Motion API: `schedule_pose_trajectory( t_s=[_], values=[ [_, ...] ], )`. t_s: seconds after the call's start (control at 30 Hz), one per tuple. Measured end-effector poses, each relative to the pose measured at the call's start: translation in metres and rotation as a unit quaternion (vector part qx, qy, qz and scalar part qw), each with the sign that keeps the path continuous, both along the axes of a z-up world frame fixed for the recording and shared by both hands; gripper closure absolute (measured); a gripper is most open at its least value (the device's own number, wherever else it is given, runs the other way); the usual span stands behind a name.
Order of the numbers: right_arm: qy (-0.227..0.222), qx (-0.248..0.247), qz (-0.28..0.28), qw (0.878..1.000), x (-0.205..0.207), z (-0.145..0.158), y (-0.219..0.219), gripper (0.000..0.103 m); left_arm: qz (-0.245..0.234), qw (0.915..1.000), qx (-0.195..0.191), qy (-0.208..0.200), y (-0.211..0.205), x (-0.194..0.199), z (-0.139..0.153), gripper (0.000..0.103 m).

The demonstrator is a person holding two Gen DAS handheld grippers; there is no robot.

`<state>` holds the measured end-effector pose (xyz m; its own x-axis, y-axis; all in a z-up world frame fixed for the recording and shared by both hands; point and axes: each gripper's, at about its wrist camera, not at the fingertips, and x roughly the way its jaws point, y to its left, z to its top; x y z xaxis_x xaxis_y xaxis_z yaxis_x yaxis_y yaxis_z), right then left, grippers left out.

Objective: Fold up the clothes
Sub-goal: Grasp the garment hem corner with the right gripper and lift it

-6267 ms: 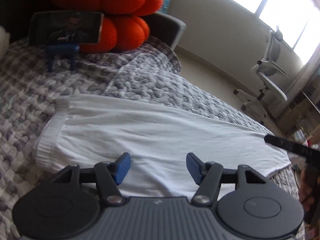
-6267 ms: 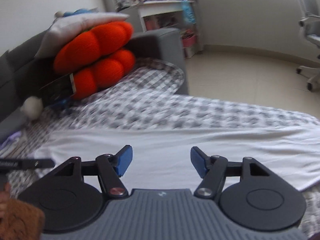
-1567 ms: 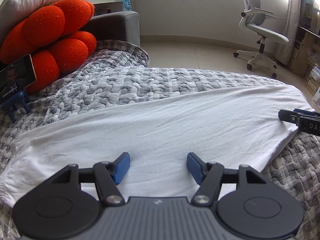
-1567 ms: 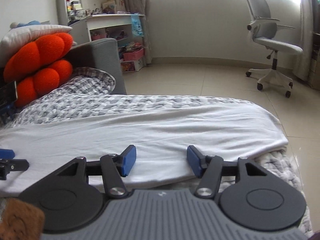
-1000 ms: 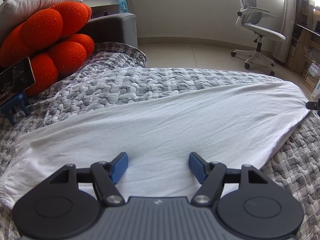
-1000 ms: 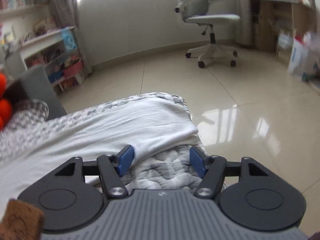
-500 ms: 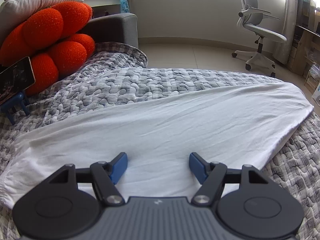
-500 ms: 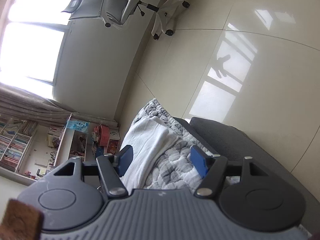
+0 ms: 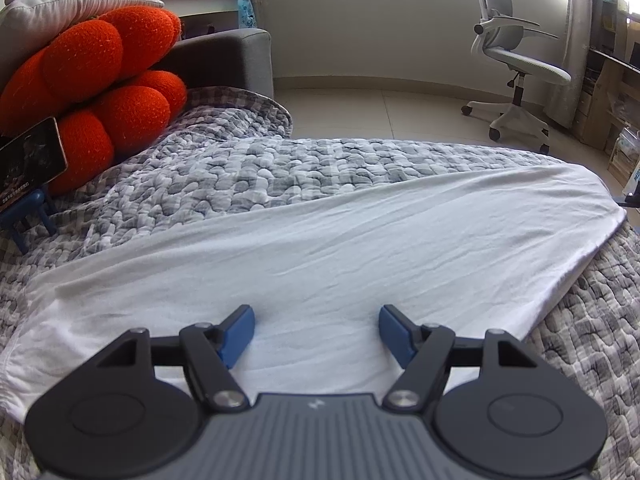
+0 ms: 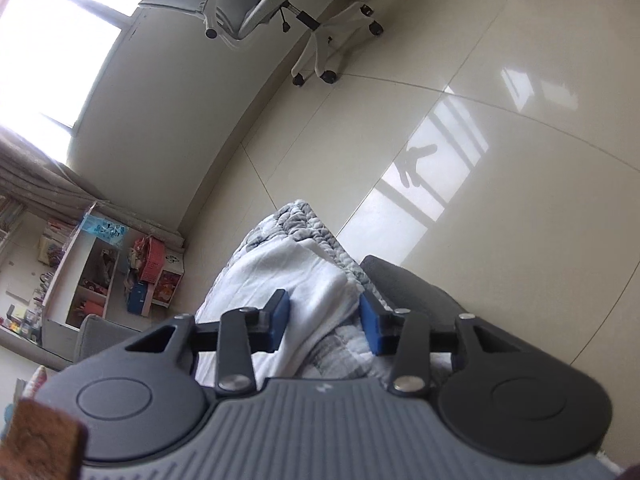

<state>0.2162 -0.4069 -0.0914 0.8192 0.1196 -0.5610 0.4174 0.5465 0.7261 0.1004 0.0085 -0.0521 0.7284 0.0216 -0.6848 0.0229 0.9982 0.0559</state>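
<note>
- White garment (image 9: pixel 340 248) is lying flat across the frame's middle on the grey quilt (image 9: pixel 280 168).
- Left gripper (image 9: pixel 316 326) is hovering spread over its near edge.
- Right gripper (image 10: pixel 324 322) is straddling the garment's end, fingers parted, lower centre.

Both grippers: ribbed grey body, black round hubs, silver pivot screws, blue pads (image 9: pixel 239 332).

A plain white garment (image 9: pixel 340 248) is seen against a quilt (image 9: pixel 280 168) patterned in grey and white checks. The cushion (image 9: pixel 100 80) is coloured bright orange-red, the sofa arm (image 9: pixel 224 60) dark grey. Blue pads are carried on the black fingers of the left tool (image 9: pixel 316 330) and the right tool (image 10: pixel 323 322). The office chair (image 9: pixel 520 68) is finished in pale grey and white, the floor (image 10: pixel 500 160) in glossy cream tile
</note>
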Motion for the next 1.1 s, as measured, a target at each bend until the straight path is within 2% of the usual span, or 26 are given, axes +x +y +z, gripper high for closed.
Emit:
schedule_pose_trajectory(
  t_s=[0.07,0.1,0.27,0.33,0.4,0.67,0.73,0.8,0.9,0.97,1.1],
  values=[
    [-0.004,-0.03,0.001,1.0,-0.001,0.002,0.007,0.069,0.0,1.0,0.0,0.0,0.0,0.0,0.0,0.032],
    [-0.01,-0.036,0.003,0.999,-0.001,0.005,0.009,0.077,0.0,1.0,0.0,0.0,-0.001,0.0,0.0,0.032],
    [-0.012,-0.072,0.003,0.997,0.004,0.007,0.02,0.083,-0.001,1.0,0.0,0.0,-0.001,0.0,0.001,0.032],
    [-0.015,-0.078,-0.001,0.997,0.004,0.008,0.022,0.091,-0.001,1.0,-0.001,0.001,0.0,0.0,0.001,0.032],
    [-0.021,-0.087,-0.001,0.996,0.005,0.01,0.024,0.094,-0.002,1.0,-0.003,0.001,0.001,0.001,0.001,0.032],
    [-0.05,-0.134,0.012,0.99,0.011,0.026,0.048,0.095,0.0,0.9999,-0.012,0.002,0.004,0.001,0.002,0.032],
    [-0.078,-0.145,0.016,0.986,0.007,0.035,0.054,0.095,0.006,0.9997,-0.025,0.0,0.009,0.001,0.004,0.032],
    [-0.105,-0.174,0.031,0.979,0.002,0.048,0.066,0.095,0.016,0.9988,-0.045,-0.006,0.017,0.0,0.008,0.032],
    [-0.145,-0.222,0.073,0.961,-0.007,0.07,0.09,0.095,0.048,0.9928,-0.109,-0.013,0.04,0.0,0.011,0.032],
    [-0.172,-0.249,0.111,0.946,-0.015,0.083,0.11,0.095,0.072,0.9847,-0.158,-0.011,0.056,0.0,0.011,0.032],
    [-0.225,-0.282,0.202,0.911,-0.03,0.105,0.158,0.095,0.104,0.9672,-0.23,-0.023,0.079,-0.005,0.011,0.032]
  ],
)
